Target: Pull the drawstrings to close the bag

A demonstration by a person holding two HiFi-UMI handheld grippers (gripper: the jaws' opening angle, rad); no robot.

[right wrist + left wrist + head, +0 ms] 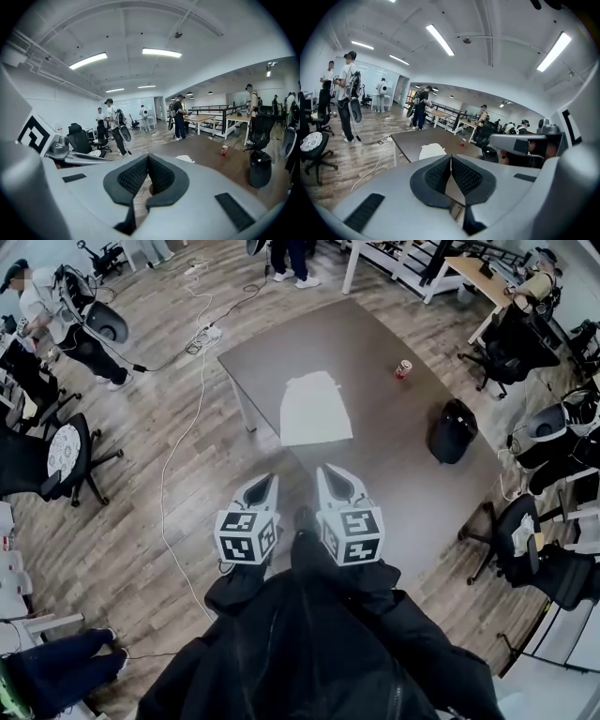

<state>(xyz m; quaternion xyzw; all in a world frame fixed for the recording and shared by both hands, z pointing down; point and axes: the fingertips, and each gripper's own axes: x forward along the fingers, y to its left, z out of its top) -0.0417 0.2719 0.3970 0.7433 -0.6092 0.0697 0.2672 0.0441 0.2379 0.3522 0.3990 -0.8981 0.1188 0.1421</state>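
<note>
1. My left gripper (451, 158): its jaws were closed pad to pad, with nothing between them.
2. My right gripper (147, 158): its jaws were likewise together and empty, and it was held just beside the left.
3. White drawstring bag (316, 409): it lay flat on the brown table (375, 343), ahead of both grippers and untouched. Its drawstrings were too small to make out.
4. Red can (403, 369): it stood upright to the right of the bag, apart from it.
5. Black container (452, 431), perhaps a bin: it stood near the table's right edge.
</note>
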